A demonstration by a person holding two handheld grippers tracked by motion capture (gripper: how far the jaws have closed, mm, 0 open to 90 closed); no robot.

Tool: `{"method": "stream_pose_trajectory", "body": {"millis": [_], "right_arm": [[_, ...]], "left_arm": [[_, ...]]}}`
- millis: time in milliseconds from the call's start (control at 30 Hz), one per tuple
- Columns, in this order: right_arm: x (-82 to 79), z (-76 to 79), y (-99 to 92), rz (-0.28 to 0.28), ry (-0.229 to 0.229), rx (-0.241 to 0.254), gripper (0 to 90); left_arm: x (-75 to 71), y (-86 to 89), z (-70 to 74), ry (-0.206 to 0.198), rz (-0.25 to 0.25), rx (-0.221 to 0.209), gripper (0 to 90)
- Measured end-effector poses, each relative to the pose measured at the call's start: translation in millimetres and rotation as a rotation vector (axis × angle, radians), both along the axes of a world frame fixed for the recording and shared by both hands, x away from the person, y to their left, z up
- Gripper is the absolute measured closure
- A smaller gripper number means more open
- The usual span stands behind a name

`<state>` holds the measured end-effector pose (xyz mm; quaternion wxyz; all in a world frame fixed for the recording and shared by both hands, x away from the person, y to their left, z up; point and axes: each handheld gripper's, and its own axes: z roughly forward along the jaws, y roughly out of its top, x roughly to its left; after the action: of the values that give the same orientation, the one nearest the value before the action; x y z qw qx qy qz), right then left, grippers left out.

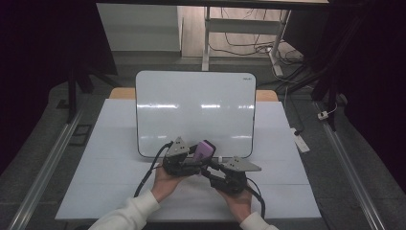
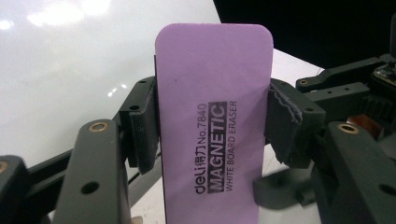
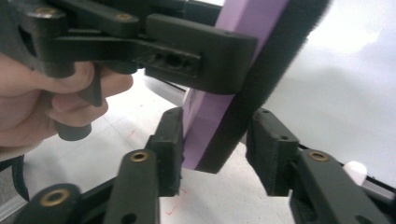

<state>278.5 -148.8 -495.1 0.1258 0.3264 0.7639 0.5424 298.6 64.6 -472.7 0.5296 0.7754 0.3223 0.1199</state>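
While the purple rectangular foam whiteboard eraser is pinched across its width by the left gripper, above the near edge of the glossy white whiteboard, its lower end is bracketed by the right gripper: one pad is touching, the other just clear, so no grip is made yet.

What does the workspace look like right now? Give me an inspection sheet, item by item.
Surface: white table; blank whiteboard lying on it.
Job's things: purple magnetic eraser, held over the board's near edge.
Clutter: small white object by the board's edge, too blurred to name.
Grippers: left gripper shut on the eraser's sides; right gripper open, fingers either side of its lower end.
Cables: gripper cables trail back toward the person.
Surroundings: desk frame, floor wires, dark curtains.
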Motion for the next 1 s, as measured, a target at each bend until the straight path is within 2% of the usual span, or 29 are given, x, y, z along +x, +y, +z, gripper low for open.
{"method": "stream_pose_trajectory", "body": {"millis": [200, 300, 400, 467, 567, 733, 867, 933, 1000], "right_arm": [[-1.4, 4.2, -3.8, -0.03, -0.021, -0.018, 64.6], [-3.2, 7.0, -5.7, -0.05, -0.057, -0.051, 65.3], [-1.2, 8.0, -12.6, -0.078, -0.05, -0.061, 65.4], [0.6, 8.9, -18.3, -0.097, -0.049, -0.062, 65.4], [2.3, 12.0, -26.3, -0.13, -0.065, -0.095, 65.3], [3.5, 18.0, -35.0, -0.184, -0.118, -0.179, 65.4], [5.5, 22.7, -42.8, -0.231, -0.116, -0.185, 65.4], [7.8, 24.6, -46.9, -0.256, -0.119, -0.204, 65.4], [11.0, 26.0, -51.7, -0.285, -0.103, -0.211, 65.4]], "left_arm": [[-2.2, 1.7, 2.2, -0.01, -0.014, -0.009, 40.7], [-5.2, 8.1, 7.7, -0.024, -0.021, -0.016, 36.8], [-9.1, 18.9, 14.0, -0.039, -0.009, -0.01, 32.4], [-12.6, 29.0, 16.6, -0.048, 0.004, 0.007, 30.4], [-17.3, 47.5, 17.2, -0.052, 0.044, 0.039, 29.4], [-22.7, 81.8, 11.9, -0.022, 0.114, 0.065, 28.1], [-29.0, 111.0, 4.6, 0.007, 0.173, 0.079, 28.2], [-32.0, 125.2, 1.2, 0.027, 0.199, 0.08, 28.5], [-34.8, 138.2, -2.6, 0.044, 0.227, 0.089, 28.7]]}}
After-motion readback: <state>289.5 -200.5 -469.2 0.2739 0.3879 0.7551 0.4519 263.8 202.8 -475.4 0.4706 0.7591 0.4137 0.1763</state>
